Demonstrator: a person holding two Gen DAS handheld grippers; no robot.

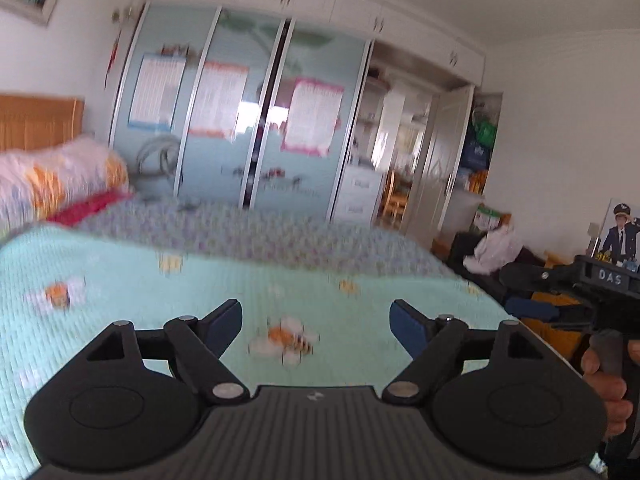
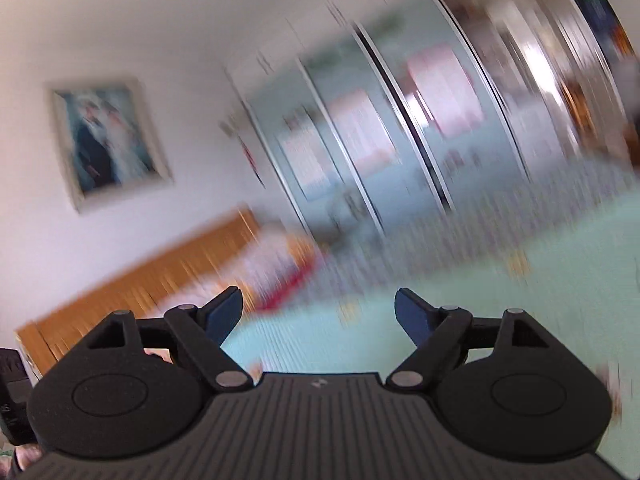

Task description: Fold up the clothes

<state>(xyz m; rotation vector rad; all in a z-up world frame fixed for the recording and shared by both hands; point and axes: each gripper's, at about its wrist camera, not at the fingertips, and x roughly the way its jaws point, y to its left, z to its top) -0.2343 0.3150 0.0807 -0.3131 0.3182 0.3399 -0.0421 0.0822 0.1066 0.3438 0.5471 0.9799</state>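
Note:
My left gripper is open with nothing between its fingers, held above a mint-green bedspread with a flower print. In the same view my right gripper shows at the far right edge, open, with a hand on its handle. In the right wrist view my right gripper is open and empty over the same green bedspread; that view is tilted and heavily blurred. No separate garment can be told apart in either view.
A pink and orange rolled quilt and a red cloth lie by the wooden headboard. Sliding wardrobe doors stand behind the bed. A white bundle sits on dark furniture to the right. A framed picture hangs on the wall.

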